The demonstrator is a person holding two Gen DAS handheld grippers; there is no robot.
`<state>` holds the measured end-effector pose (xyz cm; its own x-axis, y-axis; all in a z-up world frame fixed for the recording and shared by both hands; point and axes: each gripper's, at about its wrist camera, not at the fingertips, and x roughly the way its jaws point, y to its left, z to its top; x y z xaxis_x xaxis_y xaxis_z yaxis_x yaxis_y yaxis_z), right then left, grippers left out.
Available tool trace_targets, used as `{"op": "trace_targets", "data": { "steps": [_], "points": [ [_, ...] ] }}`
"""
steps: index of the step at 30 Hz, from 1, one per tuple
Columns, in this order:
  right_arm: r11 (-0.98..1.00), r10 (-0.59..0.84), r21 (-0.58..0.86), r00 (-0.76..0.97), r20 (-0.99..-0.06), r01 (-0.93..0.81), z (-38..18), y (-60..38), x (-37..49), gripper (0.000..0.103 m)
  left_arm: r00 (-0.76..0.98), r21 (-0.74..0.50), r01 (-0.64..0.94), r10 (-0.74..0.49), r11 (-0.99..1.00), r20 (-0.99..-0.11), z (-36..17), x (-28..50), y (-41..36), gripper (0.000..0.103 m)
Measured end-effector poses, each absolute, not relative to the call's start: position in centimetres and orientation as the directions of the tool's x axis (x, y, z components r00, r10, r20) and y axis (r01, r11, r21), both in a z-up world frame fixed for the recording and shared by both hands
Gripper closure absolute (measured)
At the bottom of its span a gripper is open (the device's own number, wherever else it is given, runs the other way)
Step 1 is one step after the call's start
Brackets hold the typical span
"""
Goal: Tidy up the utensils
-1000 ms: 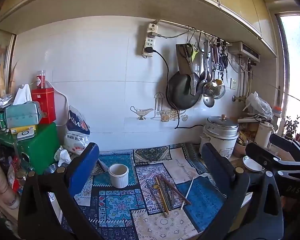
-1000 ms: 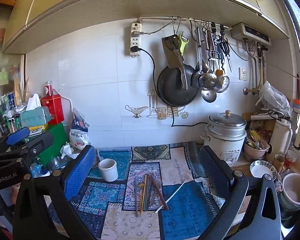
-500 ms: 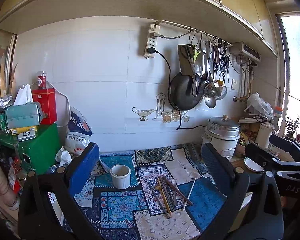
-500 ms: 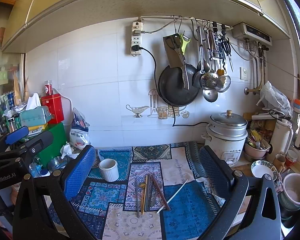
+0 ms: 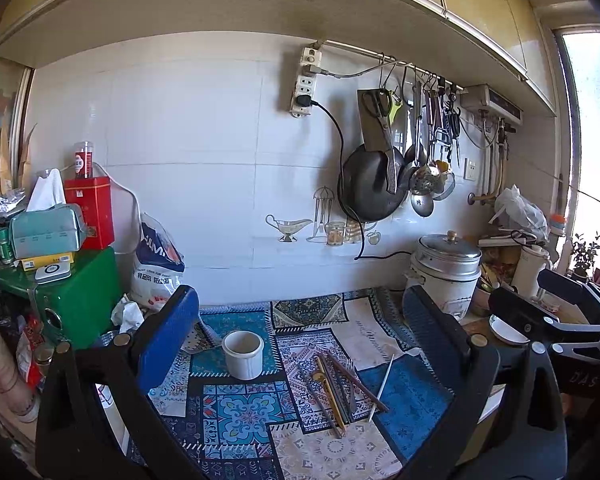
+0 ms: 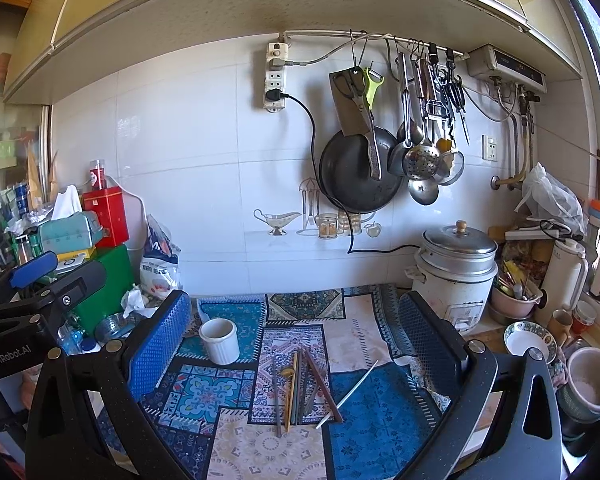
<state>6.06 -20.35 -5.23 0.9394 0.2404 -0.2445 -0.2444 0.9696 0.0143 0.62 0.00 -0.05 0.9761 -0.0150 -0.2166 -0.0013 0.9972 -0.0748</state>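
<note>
A white cup (image 5: 243,354) stands empty and upright on the patterned cloth (image 5: 244,404) near the table's back left. The utensils (image 6: 300,386) lie loose in a bundle beside it, mid-table. Both the left gripper (image 5: 300,344) and right gripper (image 6: 296,340) hover spread wide, fingers (image 6: 160,340) released. Only the right view shows a bowl of utensils (image 6: 514,292) beside the rice cooker (image 6: 454,270).

Black angular frames with triangular cut-outs and silver round screws on both tongs, left tongs (image 5: 300,332) and right tongs (image 6: 304,336) alike, each with one blue textured pad and one dark dimpled pad, and white "GenRobot.AI" lettering on the left one's black body.
</note>
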Motion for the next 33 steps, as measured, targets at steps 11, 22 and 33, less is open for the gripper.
{"op": "trace_targets", "data": {
  "steps": [11, 22, 33],
  "points": [
    [0.97, 0.24, 0.014, 0.939, -0.245, -0.244, -5.2, -20.3, 6.1, 0.0, 0.976, -0.076, -0.001, -0.015, 0.997, -0.217, 0.0, 0.8, 0.2, 0.0],
    [0.969, 0.241, 0.014, 0.939, -0.247, -0.245, -5.3, -20.0, 6.2, 0.0, 0.976, -0.072, -0.003, -0.013, 0.997, -0.219, -0.2, 1.1, 0.3, 0.0],
    [0.969, 0.241, 0.015, 0.936, -0.258, -0.246, -5.5, -19.7, 6.7, 0.0, 0.974, -0.073, -0.006, -0.011, 0.997, -0.227, -0.9, 1.6, 0.2, 0.0]
  ]
}}
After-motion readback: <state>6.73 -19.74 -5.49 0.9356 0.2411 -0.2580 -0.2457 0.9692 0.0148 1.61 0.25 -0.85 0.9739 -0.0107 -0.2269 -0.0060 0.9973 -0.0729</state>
